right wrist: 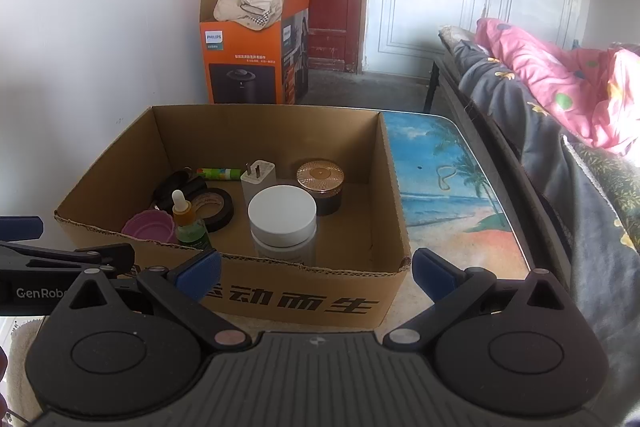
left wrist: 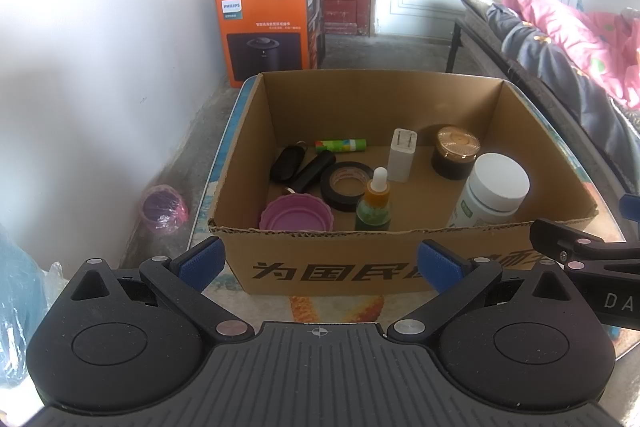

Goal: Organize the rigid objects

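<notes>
Our left gripper point(left wrist: 319, 263) and right gripper point(right wrist: 317, 274) hang wide open and empty, level, just before the box point(left wrist: 320, 263); bottle point(left wrist: 374, 205), jar point(right wrist: 282, 223) and tape point(left wrist: 345, 185) lie inside.

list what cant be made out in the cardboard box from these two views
- White-lidded bottle: label hidden behind the box's near wall in the right wrist view, too blurred to read in the left.
- Black oblong items: too dark to identify; half hidden behind the tape roll in the right view.
- Box print: cut off by the left gripper's fingers.
</notes>
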`<action>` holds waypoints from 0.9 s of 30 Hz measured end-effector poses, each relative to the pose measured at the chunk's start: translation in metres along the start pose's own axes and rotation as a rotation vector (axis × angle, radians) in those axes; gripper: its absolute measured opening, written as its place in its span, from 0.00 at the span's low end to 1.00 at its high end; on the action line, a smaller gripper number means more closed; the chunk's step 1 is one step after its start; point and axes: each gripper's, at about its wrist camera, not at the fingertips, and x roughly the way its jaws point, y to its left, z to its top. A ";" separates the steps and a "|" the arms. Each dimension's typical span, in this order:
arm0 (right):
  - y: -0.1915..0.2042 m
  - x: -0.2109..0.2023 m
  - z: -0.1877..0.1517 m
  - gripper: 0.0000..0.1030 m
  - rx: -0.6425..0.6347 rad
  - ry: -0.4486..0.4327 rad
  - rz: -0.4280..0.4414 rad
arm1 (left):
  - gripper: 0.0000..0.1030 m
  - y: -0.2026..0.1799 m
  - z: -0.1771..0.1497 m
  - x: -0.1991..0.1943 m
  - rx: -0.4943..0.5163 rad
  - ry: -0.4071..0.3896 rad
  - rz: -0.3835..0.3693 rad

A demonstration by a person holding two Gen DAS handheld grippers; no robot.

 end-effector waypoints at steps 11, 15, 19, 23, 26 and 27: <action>0.000 -0.001 0.000 1.00 0.001 0.003 -0.001 | 1.00 0.001 -0.001 0.000 0.001 0.001 0.002; 0.000 -0.001 0.000 1.00 0.002 0.003 0.000 | 1.00 0.001 -0.001 0.000 0.001 0.001 0.002; 0.000 -0.001 0.000 1.00 0.001 0.003 0.000 | 1.00 0.001 -0.001 -0.001 0.001 0.001 0.002; 0.001 -0.001 0.000 1.00 0.000 0.004 0.000 | 1.00 0.001 -0.001 -0.001 0.003 0.001 0.004; 0.001 -0.001 -0.001 1.00 0.001 0.004 -0.001 | 1.00 0.002 -0.001 -0.001 0.001 0.001 0.003; 0.001 -0.001 -0.001 1.00 0.001 0.003 -0.001 | 1.00 0.002 0.000 -0.001 0.002 0.001 0.003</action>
